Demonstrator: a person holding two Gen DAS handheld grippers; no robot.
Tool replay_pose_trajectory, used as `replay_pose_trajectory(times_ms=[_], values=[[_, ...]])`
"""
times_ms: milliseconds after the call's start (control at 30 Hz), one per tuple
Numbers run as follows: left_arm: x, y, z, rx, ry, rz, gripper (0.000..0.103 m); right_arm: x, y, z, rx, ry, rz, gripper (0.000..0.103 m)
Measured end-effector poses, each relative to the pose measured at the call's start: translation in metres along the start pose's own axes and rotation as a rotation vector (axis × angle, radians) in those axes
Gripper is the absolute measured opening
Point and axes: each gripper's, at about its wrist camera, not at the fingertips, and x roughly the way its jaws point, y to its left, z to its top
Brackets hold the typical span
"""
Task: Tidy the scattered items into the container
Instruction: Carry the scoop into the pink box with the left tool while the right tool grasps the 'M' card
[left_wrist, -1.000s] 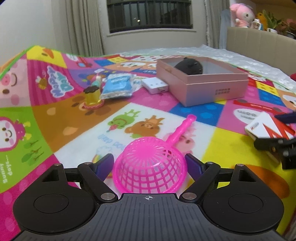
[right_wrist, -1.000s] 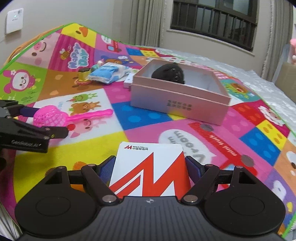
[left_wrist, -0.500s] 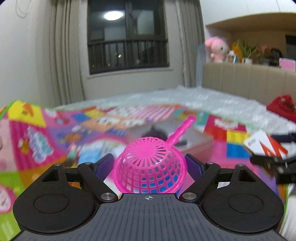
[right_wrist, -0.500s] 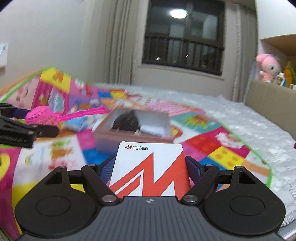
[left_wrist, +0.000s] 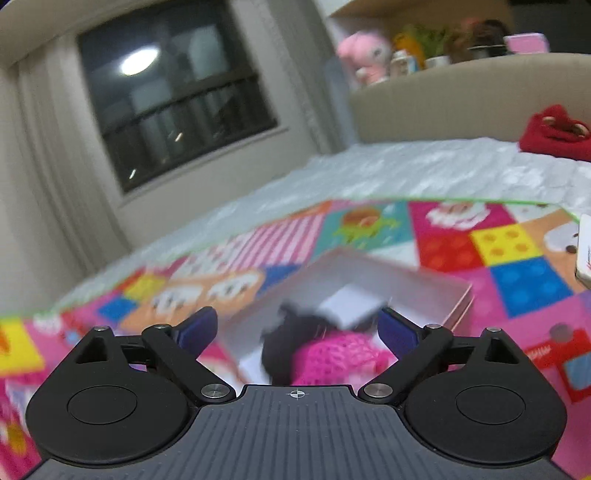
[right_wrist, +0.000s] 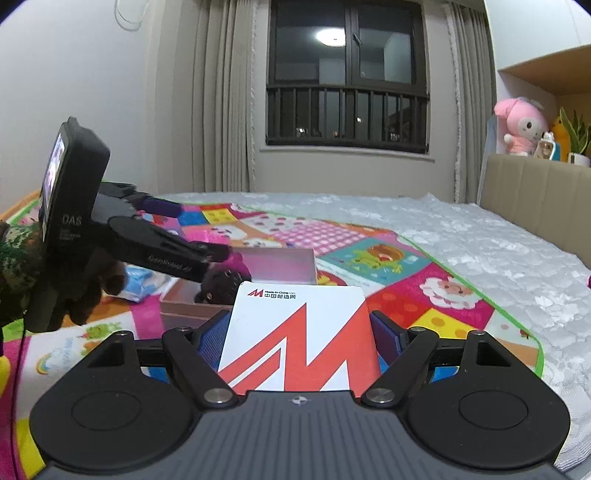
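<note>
My left gripper (left_wrist: 295, 330) hovers over the pink box (left_wrist: 424, 291), its jaws opening. The pink toy strainer (left_wrist: 332, 358) lies blurred below and between the fingers, free of the pads, inside the box against a black object (left_wrist: 280, 343) and a small white item (left_wrist: 351, 306). My right gripper (right_wrist: 299, 332) is shut on a white card box with a red M (right_wrist: 299, 343), held in the air just short of the pink box (right_wrist: 280, 264). In the right wrist view the left gripper (right_wrist: 195, 230) reaches over that box from the left.
A colourful play mat (right_wrist: 424, 291) covers part of a white bedspread (right_wrist: 480, 240). A blue packet (right_wrist: 142, 282) lies left of the box. A beige headboard (right_wrist: 535, 192) with plush toys stands at the right, and a red item (left_wrist: 554, 133) lies on the bed.
The left gripper carried the strainer up and over the pink box, then its jaws spread and the strainer dropped out of them into the box. The right gripper rose with the card box.
</note>
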Motion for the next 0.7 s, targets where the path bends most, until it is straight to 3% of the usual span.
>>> replay_pose_trajectory(times_ms=[200,367,500,600,700], values=[[-0.035,0.018,-0.057,-0.25,0.139,-0.016,0.103,0.032,0.002,0.0,0.027,0.063,0.006,0.08],[-0.058,0.035,-0.1,-0.464,0.251,-0.034,0.103,0.06,0.016,0.017,0.016,0.06,0.041,0.08],[-0.081,0.049,-0.12,-0.525,0.249,-0.011,0.103,0.093,0.026,0.049,0.006,0.022,0.063,0.08],[-0.088,0.053,-0.124,-0.539,0.244,0.001,0.103,0.127,0.034,0.068,-0.012,-0.012,0.026,0.081],[-0.092,0.057,-0.126,-0.55,0.237,0.034,0.103,0.163,0.047,0.074,-0.067,0.012,-0.022,0.094]])
